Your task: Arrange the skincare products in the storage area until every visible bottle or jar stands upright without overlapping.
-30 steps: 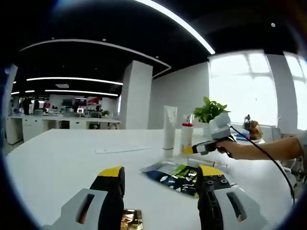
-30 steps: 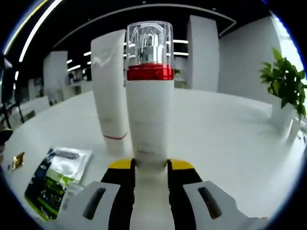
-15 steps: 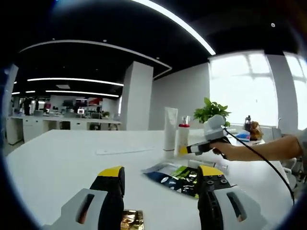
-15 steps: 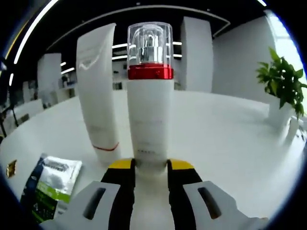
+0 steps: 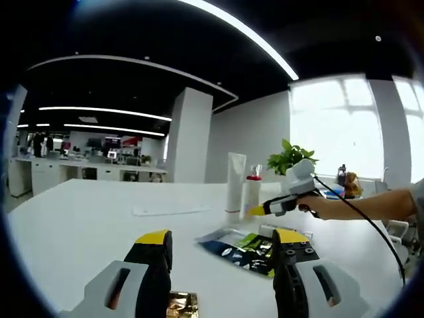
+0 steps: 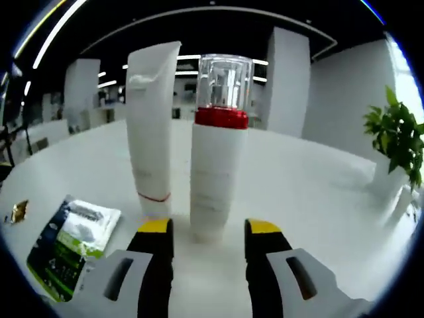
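White pump btl (image 6: 214, 179) w/ red collar, upright, just beside upright white tube (image 6: 152, 139)

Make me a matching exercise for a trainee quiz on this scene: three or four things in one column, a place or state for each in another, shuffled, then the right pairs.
Things:
1. pump bottle
2. white tube
3. sachet
4. right tongs

Places or states:
A. lying flat on the table
B. standing upright, beside the red-collared item
C. open, jaws apart on either side of the bottle base
D. standing upright, red collar under a clear cap

Pairs: 1-D, 2-B, 3-A, 4-C
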A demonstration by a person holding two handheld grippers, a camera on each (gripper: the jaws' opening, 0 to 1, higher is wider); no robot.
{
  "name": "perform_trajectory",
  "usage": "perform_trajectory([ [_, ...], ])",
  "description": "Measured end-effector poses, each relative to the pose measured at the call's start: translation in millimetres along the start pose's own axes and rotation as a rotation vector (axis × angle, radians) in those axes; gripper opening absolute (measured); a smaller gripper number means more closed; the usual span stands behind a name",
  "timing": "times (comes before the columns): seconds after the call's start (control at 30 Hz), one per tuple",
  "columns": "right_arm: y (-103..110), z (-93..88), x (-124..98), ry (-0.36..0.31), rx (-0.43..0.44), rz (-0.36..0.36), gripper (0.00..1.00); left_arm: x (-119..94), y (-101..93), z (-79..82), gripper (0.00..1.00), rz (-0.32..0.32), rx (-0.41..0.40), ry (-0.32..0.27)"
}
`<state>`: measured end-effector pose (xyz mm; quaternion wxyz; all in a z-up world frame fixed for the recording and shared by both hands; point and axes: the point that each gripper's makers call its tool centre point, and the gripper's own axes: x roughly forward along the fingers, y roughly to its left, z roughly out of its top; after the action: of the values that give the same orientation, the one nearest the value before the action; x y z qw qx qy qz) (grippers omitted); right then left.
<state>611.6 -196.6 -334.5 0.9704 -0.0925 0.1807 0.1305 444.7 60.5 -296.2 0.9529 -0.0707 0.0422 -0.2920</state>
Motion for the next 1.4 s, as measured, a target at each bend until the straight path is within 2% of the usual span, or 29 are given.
perform_trajectory([
  [0.13,8,-0.7,-19,0.000,0.081,0.072,0.42,0,-0.4,-0.1,0.62,-0.002,-0.002,0.000],
  [0.2,15,-0.3,-31,-0.003,0.095,0.100,0.43,1,-2.2,-0.6,0.62,-0.007,0.000,0.001],
  [0.33,40,10.9,-49,-0.018,0.078,0.195,0.45,1,-4.3,-2.2,0.62,-0.011,0.008,0.007],
  [0.37,53,8.0,-56,0.007,0.073,0.239,0.46,2,-3.8,-2.5,0.62,-0.011,0.008,0.008],
  [0.5,75,3.9,-72,0.035,0.060,0.303,0.49,2,-1.1,-3.5,0.63,-0.009,0.001,0.012],
  [0.57,79,1.8,-79,0.030,0.050,0.310,0.48,1,-3.3,-3.6,0.63,-0.018,-0.005,0.010],
  [0.67,83,-1.4,-95,-0.046,0.041,0.319,0.45,3,-9.7,-7.4,0.66,-0.051,-0.017,0.030],
  [0.8,77,-9.5,-101,-0.090,0.135,0.311,0.41,5,-13.4,-10.8,0.70,-0.072,-0.030,0.043],
  [0.87,74,-10.9,-105,-0.120,0.184,0.321,0.41,5,-22.0,-13.0,0.71,-0.111,-0.051,0.045],
  [0.93,76,-15.1,-110,-0.131,0.203,0.319,0.42,7,-30.6,-14.5,0.76,-0.153,-0.072,0.046],
  [1.03,72,-20.1,-112,-0.136,0.197,0.311,0.42,9,-42.1,-26.2,0.85,-0.196,-0.062,0.100],
  [1.07,71,-21.4,-111,-0.138,0.187,0.309,0.41,9,-46.0,-26.8,0.87,-0.202,-0.069,0.102],
  [1.17,74,-31.7,-111,-0.112,0.176,0.316,0.40,1,-64.4,-28.5,0.88,-0.263,-0.145,0.098],
  [1.2,75,-35.4,-111,-0.105,0.173,0.322,0.41,-3,-69.4,-30.2,0.92,-0.273,-0.164,0.105],
  [1.27,79,-40.2,-112,-0.090,0.162,0.331,0.44,-9,-78.0,-32.0,0.99,-0.282,-0.164,0.104],
  [1.33,79,-44.4,-113,-0.086,0.155,0.331,0.44,-14,-86.7,-34.6,0.99,-0.288,-0.152,0.113],
  [1.4,82,-47.9,-113,-0.080,0.134,0.322,0.44,-19,-99.2,-40.8,1.00,-0.321,-0.119,0.144],
])
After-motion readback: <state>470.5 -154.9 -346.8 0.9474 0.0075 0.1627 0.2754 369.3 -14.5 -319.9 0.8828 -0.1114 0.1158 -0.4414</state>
